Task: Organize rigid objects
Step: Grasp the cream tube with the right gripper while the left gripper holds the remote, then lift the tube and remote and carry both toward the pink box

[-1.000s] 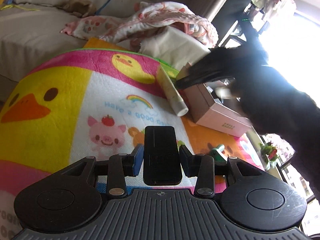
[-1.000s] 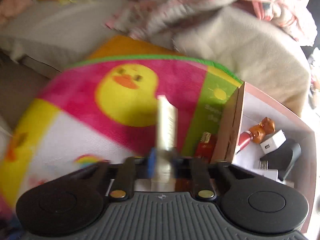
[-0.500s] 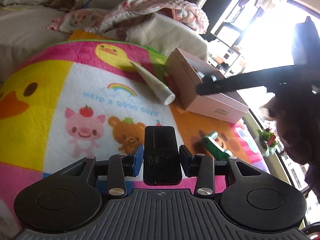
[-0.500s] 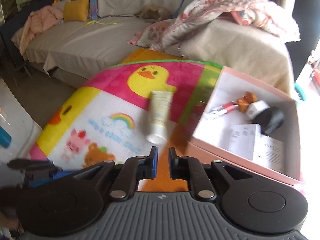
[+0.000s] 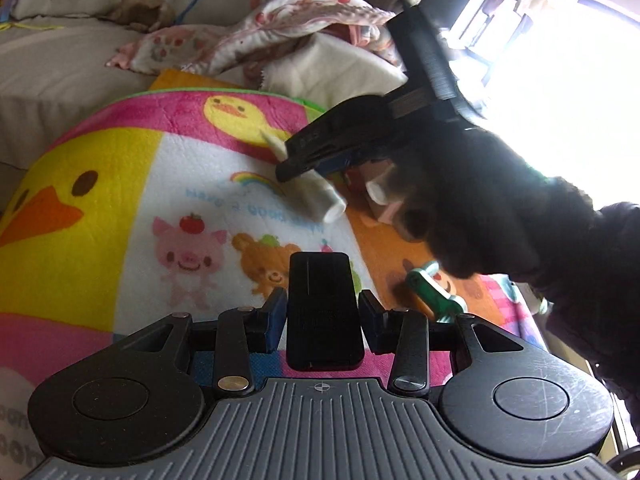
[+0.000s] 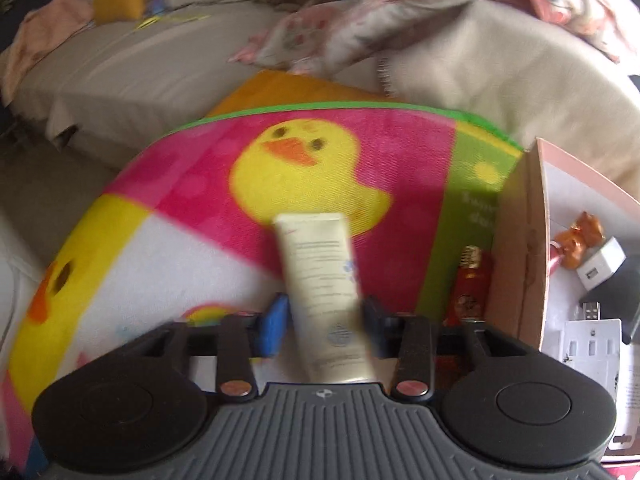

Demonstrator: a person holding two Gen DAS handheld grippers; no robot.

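Two grippers work over a bright cartoon blanket [image 5: 120, 208] printed with yellow ducks, a pig and a bear. It is spread in front of a long beige sofa [image 6: 120, 64] that fills the far side of the scene. A crumpled flowered cloth [image 5: 304, 12] is heaped on the sofa's right end.

At the right edge of the blanket stands an open pink box [image 6: 516, 240], its near wall upright. The right gripper [image 6: 322, 316] is tipped steeply down at the blanket just left of that box, held by a hand in a dark glove [image 5: 480, 200]. Its jaws have just been opening and now stand apart, one on either side of a cream tube [image 6: 320, 272]. A sliver of gap shows by the blue left pad; the picture is too blurred to judge the right pad. The tube lies on the blanket over the far duck's lower edge, its cap end toward the near side.

The left gripper [image 5: 322, 312] hangs above the near part of the blanket, jaws clamped on the sides of a flat black slab [image 5: 324, 304] that points away from the camera.

A red packet [image 6: 472, 288] lies on the blanket against the box's outer wall, just right of the tube. A green toy [image 5: 432, 292] lies near the blanket's right side. Inside the box sit a small brown bear figure [image 6: 580, 236] and, just beside it, a white plug [image 6: 600, 264].
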